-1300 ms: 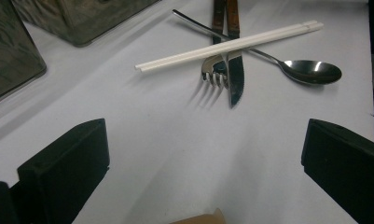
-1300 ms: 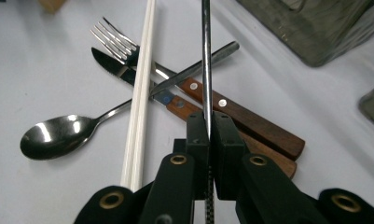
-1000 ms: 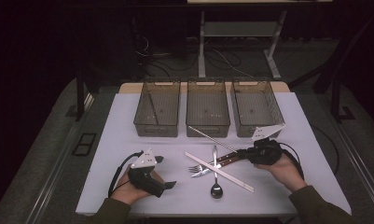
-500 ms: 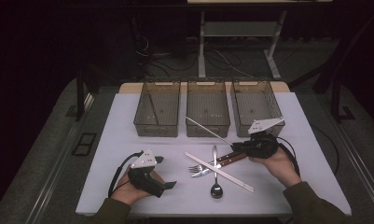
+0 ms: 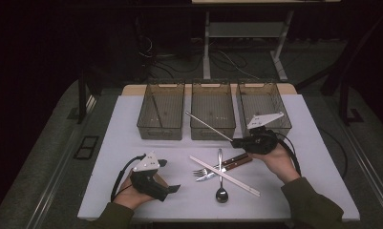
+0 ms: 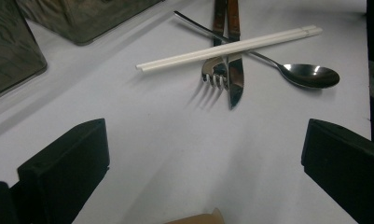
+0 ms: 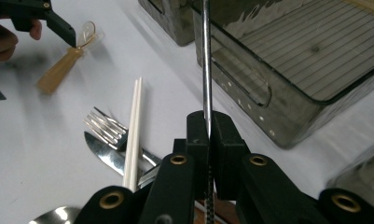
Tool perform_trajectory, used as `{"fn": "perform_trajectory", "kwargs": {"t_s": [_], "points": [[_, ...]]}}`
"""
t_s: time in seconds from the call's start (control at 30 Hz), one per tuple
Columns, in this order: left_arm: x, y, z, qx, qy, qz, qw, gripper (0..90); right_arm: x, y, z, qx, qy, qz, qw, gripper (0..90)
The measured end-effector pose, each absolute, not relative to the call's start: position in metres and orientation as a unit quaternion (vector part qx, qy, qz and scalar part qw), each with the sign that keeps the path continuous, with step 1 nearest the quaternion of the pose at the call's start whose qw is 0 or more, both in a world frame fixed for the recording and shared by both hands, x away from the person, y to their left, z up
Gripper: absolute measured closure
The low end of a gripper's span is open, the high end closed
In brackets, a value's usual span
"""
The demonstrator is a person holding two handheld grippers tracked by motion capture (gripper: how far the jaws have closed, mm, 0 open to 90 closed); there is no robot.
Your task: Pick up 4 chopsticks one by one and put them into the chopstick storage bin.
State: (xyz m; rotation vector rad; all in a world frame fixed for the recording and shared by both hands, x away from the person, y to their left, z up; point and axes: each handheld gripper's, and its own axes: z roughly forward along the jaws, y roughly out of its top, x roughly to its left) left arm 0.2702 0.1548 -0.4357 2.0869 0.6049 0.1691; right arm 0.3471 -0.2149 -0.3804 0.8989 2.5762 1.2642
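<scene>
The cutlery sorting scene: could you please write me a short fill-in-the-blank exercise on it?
1. The right gripper is shut on a thin metal ____.
2. Behind the cutlery stand ____ clear bins.
3. The white chopsticks lie across the fork, the knife and the ____.
4. The jaws of the left gripper stand ____.

Missing words: rod; three; spoon; open
</scene>
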Motion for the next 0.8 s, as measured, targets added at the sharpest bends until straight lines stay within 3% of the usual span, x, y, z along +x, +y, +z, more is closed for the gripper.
{"fn": "perform_trajectory", "kwargs": {"t_s": [0.8], "points": [[0.270, 0.155, -0.435, 0.848, 0.248, 0.069, 0.464, 0.0, 0.388, -0.170, -0.354, 0.320, 0.853, 0.405, 0.077, 86.6]]}}
